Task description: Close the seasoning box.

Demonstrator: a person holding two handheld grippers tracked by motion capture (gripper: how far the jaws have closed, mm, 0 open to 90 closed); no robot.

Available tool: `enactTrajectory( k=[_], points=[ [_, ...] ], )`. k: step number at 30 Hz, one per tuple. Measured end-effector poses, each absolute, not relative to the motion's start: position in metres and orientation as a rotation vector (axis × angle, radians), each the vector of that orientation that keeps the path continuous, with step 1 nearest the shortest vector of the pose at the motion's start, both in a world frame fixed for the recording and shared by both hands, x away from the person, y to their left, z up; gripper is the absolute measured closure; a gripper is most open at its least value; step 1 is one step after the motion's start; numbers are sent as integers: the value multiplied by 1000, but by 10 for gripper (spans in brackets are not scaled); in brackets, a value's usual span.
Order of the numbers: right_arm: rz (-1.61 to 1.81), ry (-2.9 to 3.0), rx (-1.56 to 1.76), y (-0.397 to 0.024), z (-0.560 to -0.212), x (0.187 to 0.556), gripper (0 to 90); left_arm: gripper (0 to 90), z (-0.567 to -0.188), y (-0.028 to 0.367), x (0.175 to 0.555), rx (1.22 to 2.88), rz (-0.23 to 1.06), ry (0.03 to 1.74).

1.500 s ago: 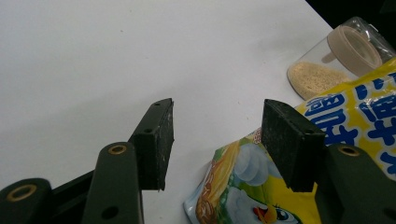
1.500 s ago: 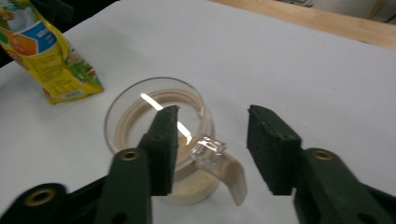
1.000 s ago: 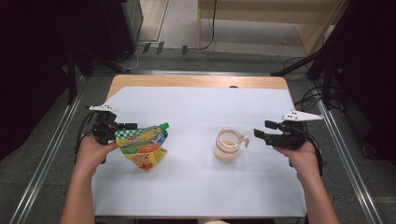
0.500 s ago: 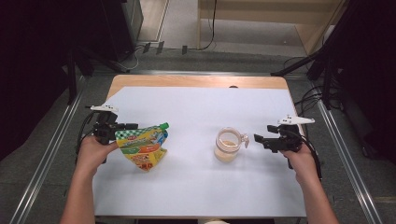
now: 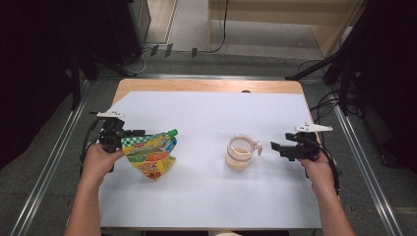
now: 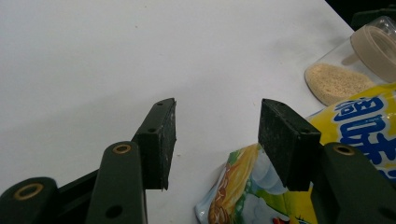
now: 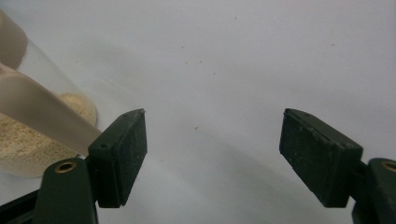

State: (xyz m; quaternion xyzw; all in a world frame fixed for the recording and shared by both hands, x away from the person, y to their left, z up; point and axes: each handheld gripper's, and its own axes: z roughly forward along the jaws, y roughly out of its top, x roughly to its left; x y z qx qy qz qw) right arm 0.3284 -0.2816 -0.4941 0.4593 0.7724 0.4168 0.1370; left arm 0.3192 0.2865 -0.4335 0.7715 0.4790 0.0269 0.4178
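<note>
White sheet over a wooden table (image 5: 206,196), grey floor and loose cables all around, dark gear standing at the far sides. Near the left edge of the sheet, seen from the high view, left gripper (image 5: 136,133) gripped in the person's left hand (image 5: 101,160), pointing toward the middle of the table. Just at its tips, a bright yellow and green pouch (image 5: 150,155), green cap (image 5: 173,132) at the corner farthest from the hand. From the left gripper view (image 6: 217,126), jaws standing apart with bare white sheet in the gap, pads pressing on nothing; pouch (image 6: 355,121) low down beside and behind one jaw, whether brushing that jaw hard to tell. Right of centre on the sheet, upright, a clear jar (image 5: 238,152) with pale crumbs in the bottom and its beige lid flipped open. Just beside the jar, on the side away from the pouch, right gripper (image 5: 273,146) held low in the right hand (image 5: 314,164), tips aimed at the jar and not touching it. From the right gripper view (image 7: 212,140), jaws wide, having just been opening, nothing between them but sheet; jar (image 7: 28,135) off to one side, close by one jaw.
</note>
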Motion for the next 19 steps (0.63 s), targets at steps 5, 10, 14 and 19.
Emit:
enactTrajectory(
  k=[5, 10, 14, 19],
  points=[
    [1196, 2244, 1335, -281, -496, 328, 241, 455, -435, 286, 319, 1924, 89, 1215],
    [1189, 2256, 1324, -279, -497, 328, 241, 449, -437, 287, 319, 1919, 83, 1213],
    [1191, 2249, 1333, -279, -498, 329, 241, 447, -438, 288, 320, 1899, 74, 1212],
    [1193, 2236, 1335, -278, -498, 330, 241, 371, -440, 288, 322, 1887, 76, 1217]
  ],
)
